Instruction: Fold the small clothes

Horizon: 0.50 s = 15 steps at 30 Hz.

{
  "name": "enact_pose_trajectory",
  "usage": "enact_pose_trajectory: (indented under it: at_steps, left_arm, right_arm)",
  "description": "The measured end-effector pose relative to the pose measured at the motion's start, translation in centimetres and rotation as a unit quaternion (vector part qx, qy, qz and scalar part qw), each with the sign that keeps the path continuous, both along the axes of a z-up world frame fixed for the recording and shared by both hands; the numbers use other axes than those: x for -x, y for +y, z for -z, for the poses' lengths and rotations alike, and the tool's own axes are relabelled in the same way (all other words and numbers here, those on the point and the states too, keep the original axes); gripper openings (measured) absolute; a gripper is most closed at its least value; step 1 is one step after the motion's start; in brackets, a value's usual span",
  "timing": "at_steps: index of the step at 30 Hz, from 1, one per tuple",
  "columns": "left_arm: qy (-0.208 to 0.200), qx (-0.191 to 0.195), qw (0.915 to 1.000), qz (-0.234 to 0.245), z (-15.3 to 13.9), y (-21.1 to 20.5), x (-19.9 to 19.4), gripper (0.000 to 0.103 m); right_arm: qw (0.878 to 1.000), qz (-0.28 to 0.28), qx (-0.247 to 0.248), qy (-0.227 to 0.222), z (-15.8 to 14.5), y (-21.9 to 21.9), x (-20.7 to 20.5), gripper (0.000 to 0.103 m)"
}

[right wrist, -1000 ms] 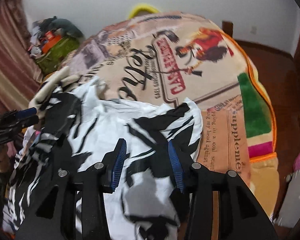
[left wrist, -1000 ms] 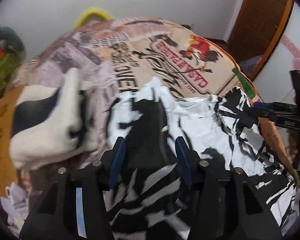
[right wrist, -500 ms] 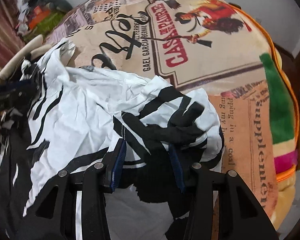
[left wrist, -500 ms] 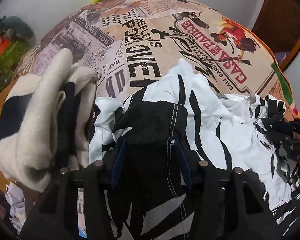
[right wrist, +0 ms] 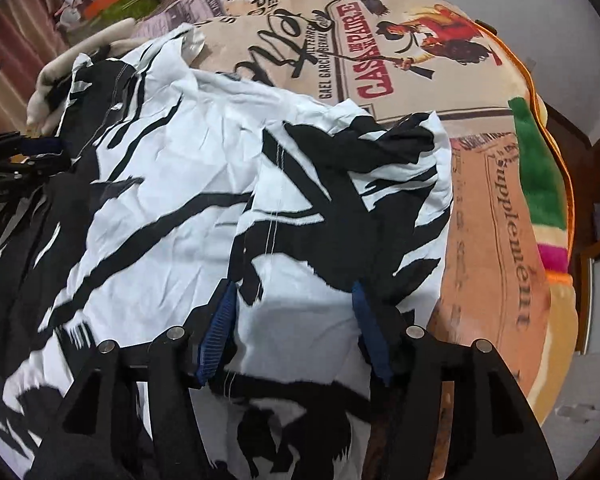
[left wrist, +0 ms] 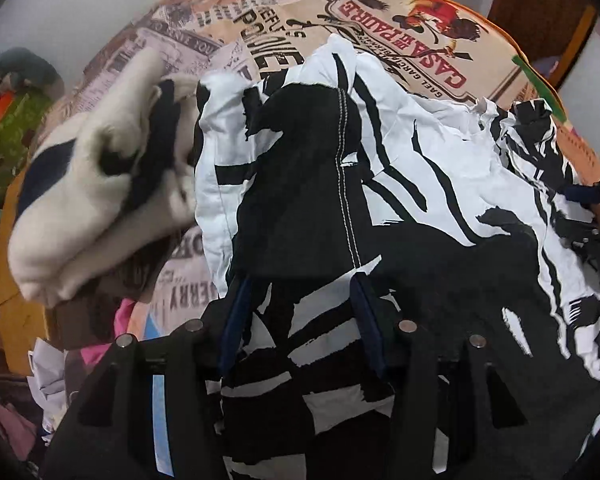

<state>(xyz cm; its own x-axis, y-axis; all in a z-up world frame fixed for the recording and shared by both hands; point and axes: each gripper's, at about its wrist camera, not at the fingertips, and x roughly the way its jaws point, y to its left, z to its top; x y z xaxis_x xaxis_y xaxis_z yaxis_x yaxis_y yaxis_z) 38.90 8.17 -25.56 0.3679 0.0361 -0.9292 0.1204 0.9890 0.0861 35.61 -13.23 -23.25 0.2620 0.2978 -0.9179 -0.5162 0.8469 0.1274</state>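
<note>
A black-and-white patterned garment lies crumpled on a printed blanket; it also shows in the right wrist view. My left gripper is open, its jaws wide apart low over the garment's left end, with a black fold lying over the fingertips. My right gripper is open over the garment's right end, fabric between and under its fingers. Each gripper shows at the edge of the other's view: the right one, the left one.
A cream and dark folded garment lies left of the patterned one. The blanket has a green and pink border at the right. A pile of clutter sits far left. A wooden door stands behind.
Both grippers have come down and forward onto the garment, which now lies flatter and more spread on the blanket. Both jaws stay open.
</note>
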Motion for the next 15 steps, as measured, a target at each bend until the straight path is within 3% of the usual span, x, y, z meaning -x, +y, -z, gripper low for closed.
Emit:
enact_pose_trajectory:
  at_steps: [6, 10, 15]
  left_arm:
    - [-0.011, -0.029, 0.9995, 0.000, -1.6, 0.3, 1.9, 0.052]
    - [-0.023, -0.011, 0.9992, -0.029, -3.6, 1.8, 3.8, 0.053]
    - [-0.058, -0.017, 0.9966, -0.056, -6.5, 3.8, 7.6, 0.061]
  right_arm:
    - [0.999, -0.018, 0.032, -0.004, -1.2, -0.1, 2.3, 0.061]
    - [1.000, -0.007, 0.014, -0.006, -3.0, -1.4, 4.2, 0.061]
    - [0.999, 0.014, 0.004, -0.033, -5.9, -3.4, 7.0, 0.061]
